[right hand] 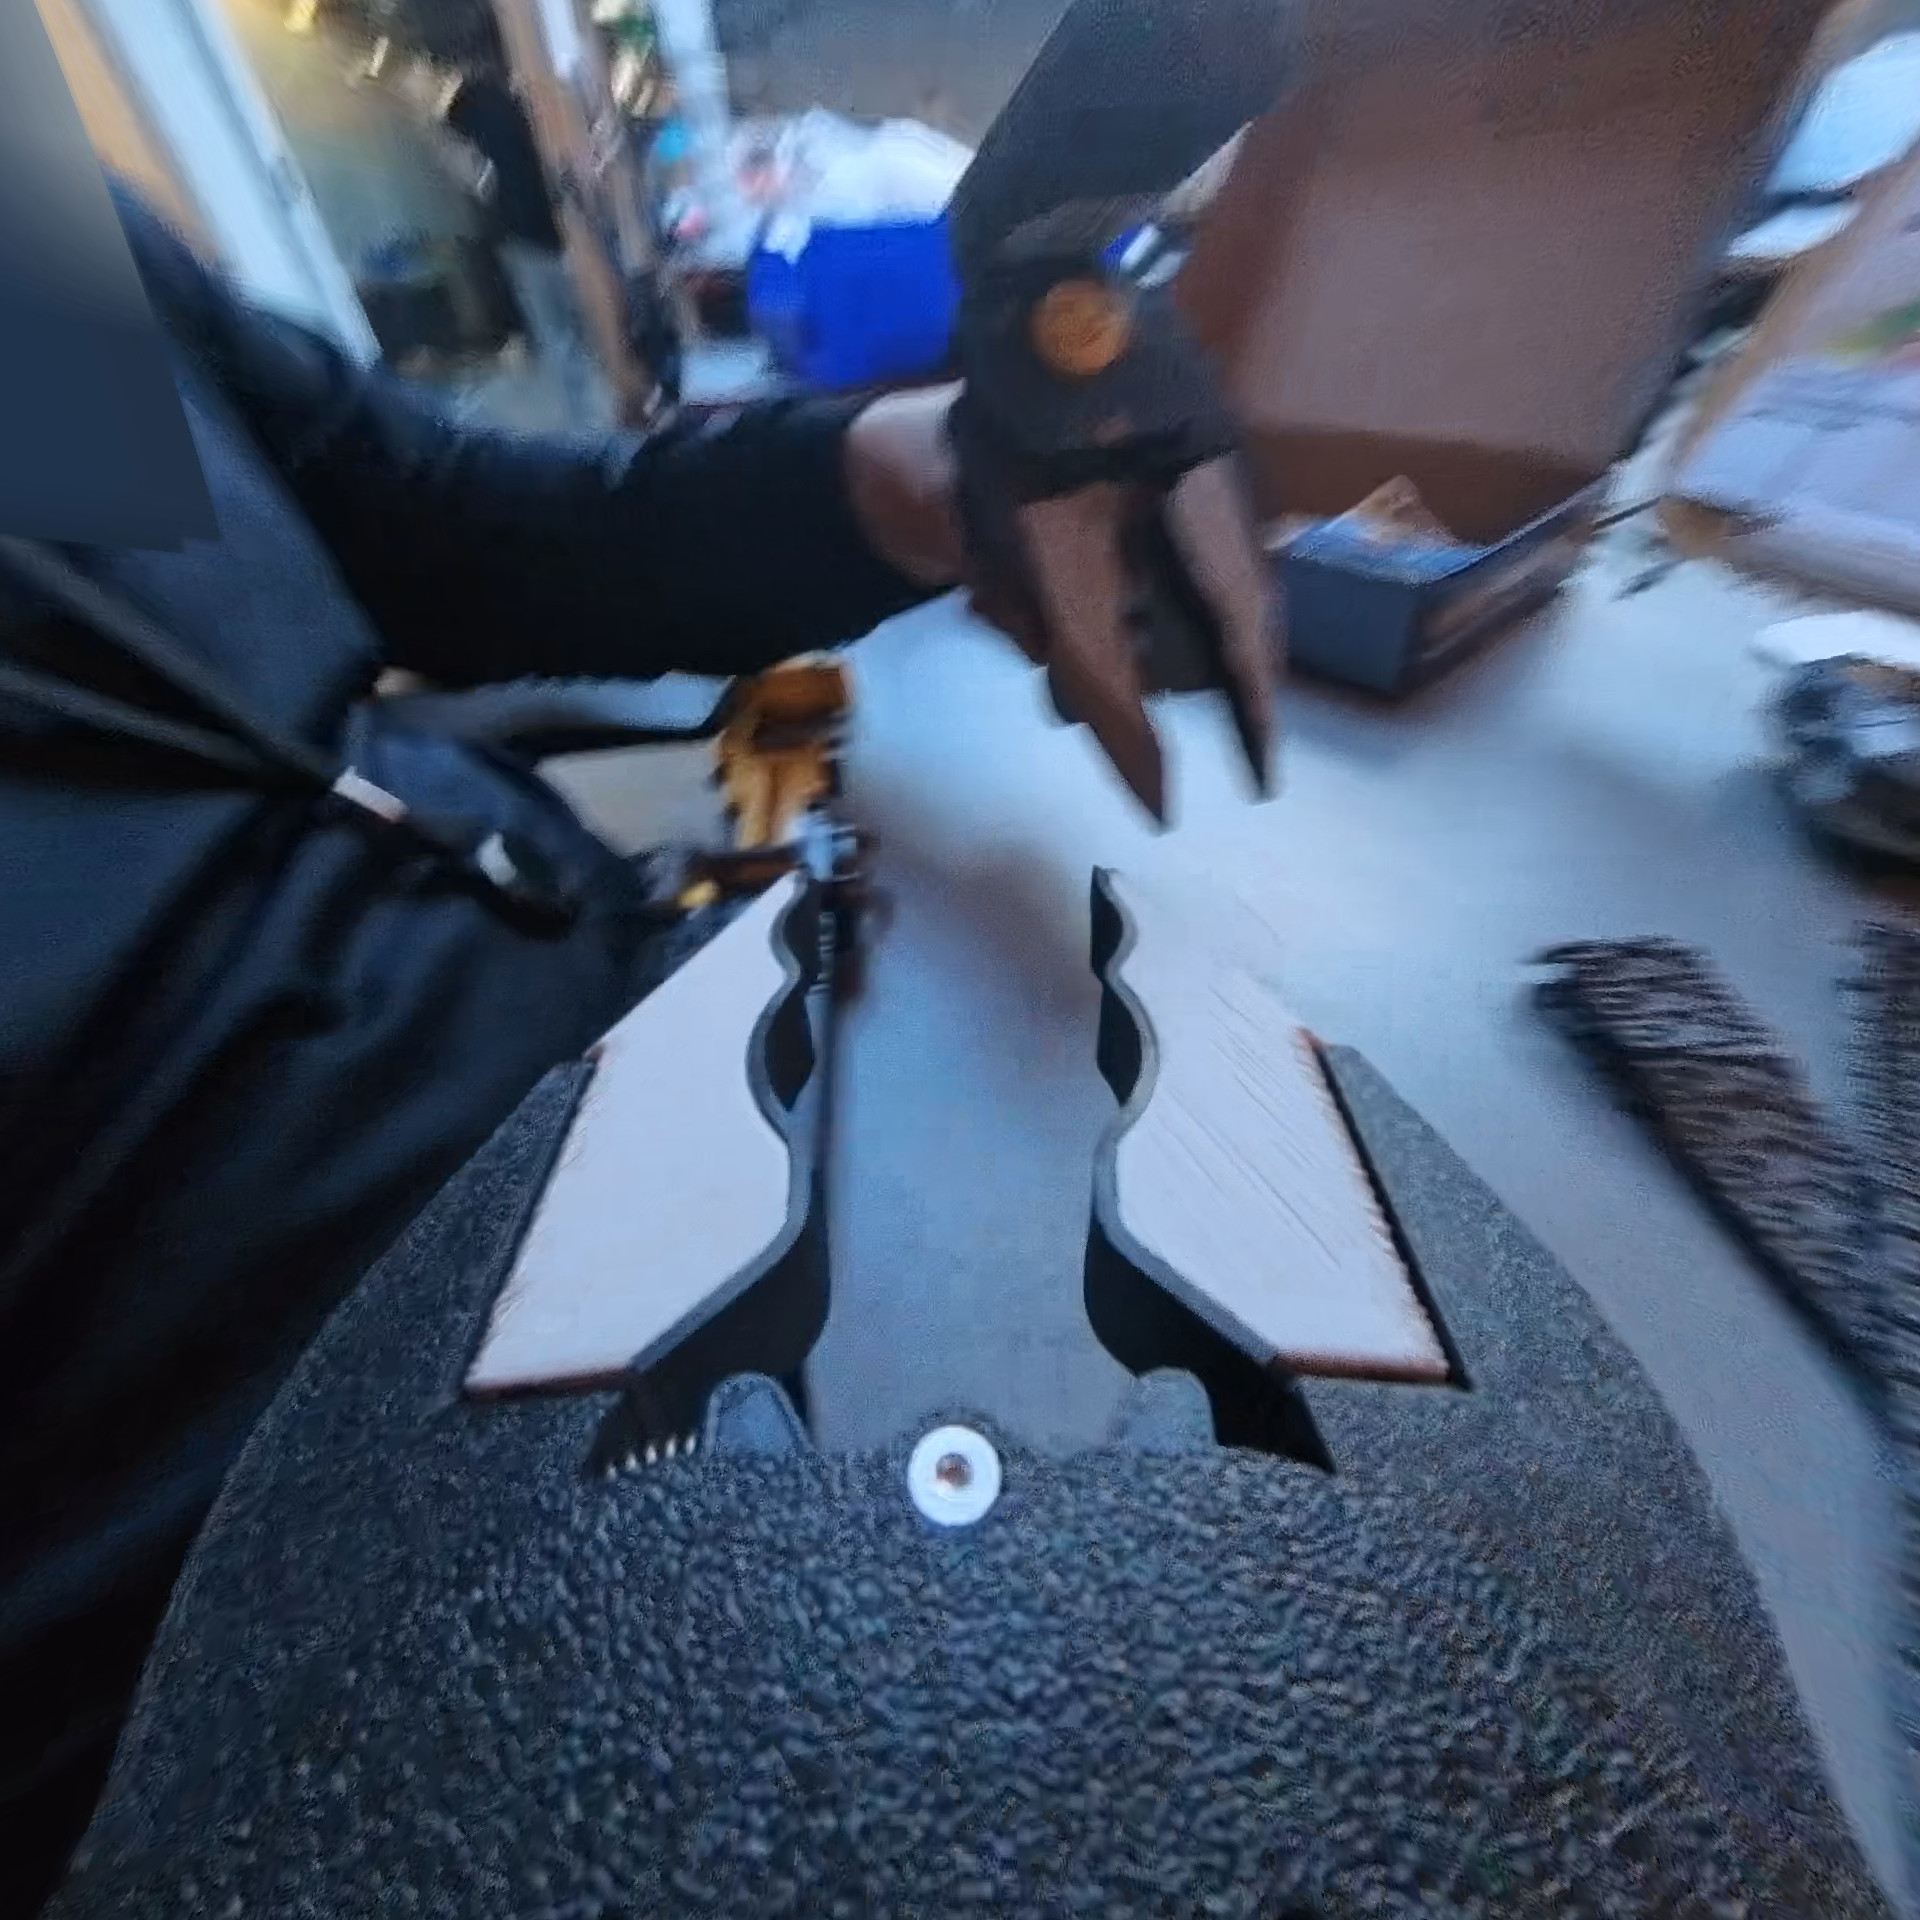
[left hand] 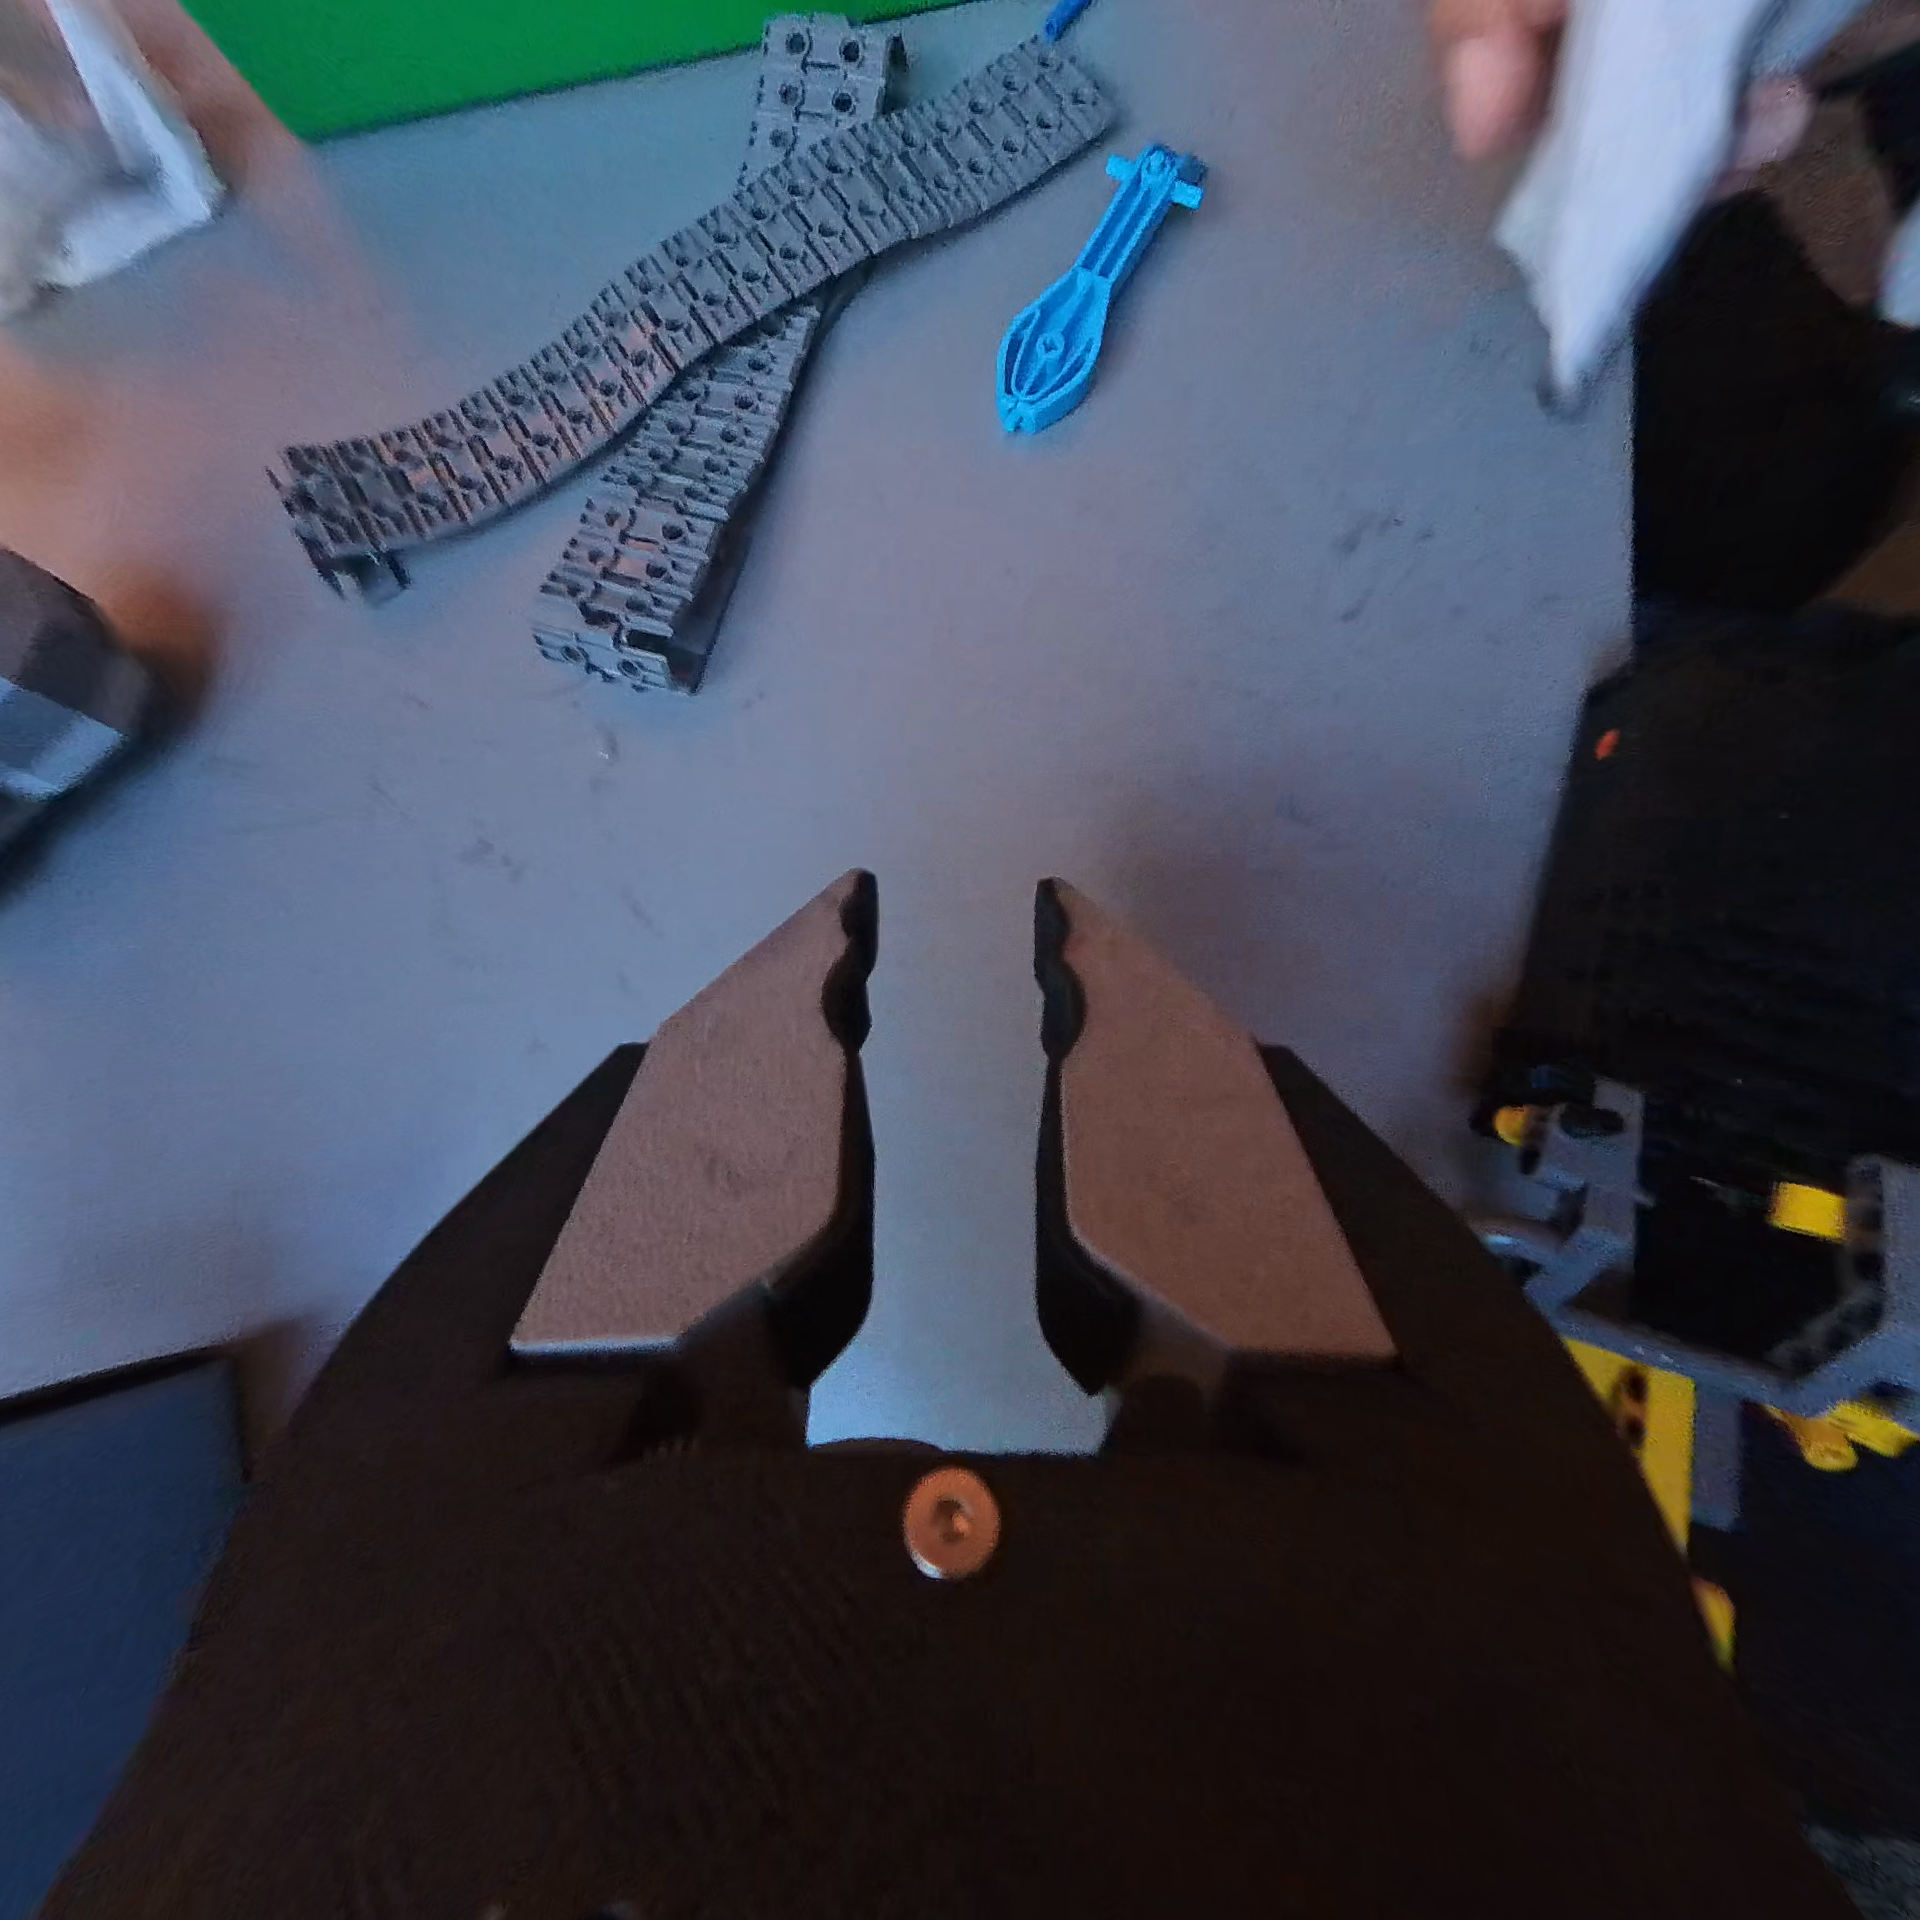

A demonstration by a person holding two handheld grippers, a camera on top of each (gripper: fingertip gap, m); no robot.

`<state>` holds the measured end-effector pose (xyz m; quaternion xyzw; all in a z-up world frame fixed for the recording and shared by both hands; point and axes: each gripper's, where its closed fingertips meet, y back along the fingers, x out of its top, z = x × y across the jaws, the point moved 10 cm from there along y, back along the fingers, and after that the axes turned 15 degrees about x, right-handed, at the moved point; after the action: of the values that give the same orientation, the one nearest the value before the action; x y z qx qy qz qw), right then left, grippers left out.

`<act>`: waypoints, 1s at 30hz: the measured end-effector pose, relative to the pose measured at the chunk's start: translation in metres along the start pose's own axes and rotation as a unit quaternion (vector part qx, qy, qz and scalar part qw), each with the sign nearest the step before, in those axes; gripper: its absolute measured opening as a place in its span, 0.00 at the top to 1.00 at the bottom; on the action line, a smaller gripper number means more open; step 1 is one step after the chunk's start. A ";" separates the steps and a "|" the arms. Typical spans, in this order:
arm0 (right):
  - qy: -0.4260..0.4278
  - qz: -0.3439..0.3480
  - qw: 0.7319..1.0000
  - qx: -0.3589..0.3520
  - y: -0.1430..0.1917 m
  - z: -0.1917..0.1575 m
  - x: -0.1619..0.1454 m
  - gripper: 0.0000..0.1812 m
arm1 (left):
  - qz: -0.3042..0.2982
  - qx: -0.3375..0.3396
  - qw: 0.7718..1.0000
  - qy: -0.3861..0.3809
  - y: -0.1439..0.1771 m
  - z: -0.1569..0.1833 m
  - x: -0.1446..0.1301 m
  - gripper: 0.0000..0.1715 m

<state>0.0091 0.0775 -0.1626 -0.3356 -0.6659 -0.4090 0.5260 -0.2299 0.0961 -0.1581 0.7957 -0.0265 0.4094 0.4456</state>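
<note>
I look down on a grey table. At 3 o'clock in the left wrist view stands a black, grey and yellow brick-built model, close beside my left gripper. Toward 11 o'clock two grey tread strips lie crossed, the upper one over the lower. A small blue plastic tool lies at 1 o'clock, just beside them and apart. My left jaws stand a little apart over bare table, holding nothing.

In the right wrist view a dark sleeve reaches across at 10 o'clock. My right gripper has its jaws apart and empty. A blurred yellow piece sits near its left fingertip; I cannot tell if they touch.
</note>
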 end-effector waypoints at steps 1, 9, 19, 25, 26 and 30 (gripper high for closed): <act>-0.003 -0.045 0.999 0.022 -0.012 -0.007 -0.001 0.71 | 0.003 0.001 1.000 -0.003 -0.002 0.001 -0.001 0.84; -0.012 -0.274 0.960 0.059 -0.078 -0.018 -0.031 0.64 | -0.012 0.000 1.000 0.023 0.003 -0.002 -0.016 0.81; -0.115 -0.230 0.962 0.088 -0.069 0.002 -0.027 0.67 | -0.006 0.024 0.998 0.054 0.029 -0.014 -0.043 0.81; -0.123 -0.210 0.969 -0.040 -0.042 0.049 -0.026 0.67 | 0.020 0.059 0.995 0.076 0.061 -0.019 -0.051 0.81; -0.116 -0.209 0.970 -0.040 -0.043 0.053 -0.026 0.67 | 0.027 0.060 0.994 0.083 0.067 -0.016 -0.052 0.81; -0.121 -0.199 0.972 -0.022 -0.045 0.063 -0.024 0.67 | 0.060 0.059 0.991 0.107 0.089 0.006 -0.059 0.80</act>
<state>-0.0524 0.1138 -0.2019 -0.2551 -0.7685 -0.4766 0.3425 -0.3013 0.0190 -0.1385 0.7693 -0.0026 0.5190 0.3726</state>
